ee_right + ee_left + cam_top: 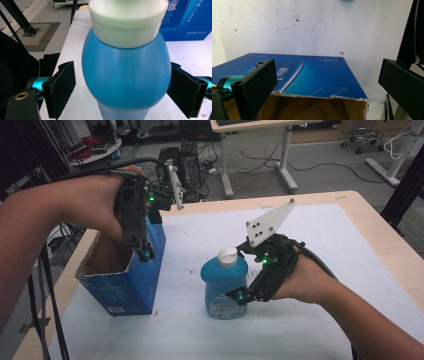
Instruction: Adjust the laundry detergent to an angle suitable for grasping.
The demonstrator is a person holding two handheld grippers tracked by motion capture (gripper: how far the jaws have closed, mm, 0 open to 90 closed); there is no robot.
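A blue bottle (222, 280) with a white cap (227, 256) stands upright on the white-covered table (325, 250). My right gripper (235, 292) reaches it from the right, level with its body. In the right gripper view the bottle (125, 75) sits between the jaws of the right gripper (122, 75); a gap shows at the left pad (62, 87), so the jaws are open. A blue cardboard box (135, 285) with a torn open top stands at the left. My left gripper (142, 252) hangs over its rim, jaws wide open above the box (312, 72).
The box (185, 22) is just beyond the bottle, about a hand's width to its left. The table's wooden edge (385, 245) runs along the right and far sides. Beyond it are desk legs (285, 160), computer towers (187, 157) and cables on the floor.
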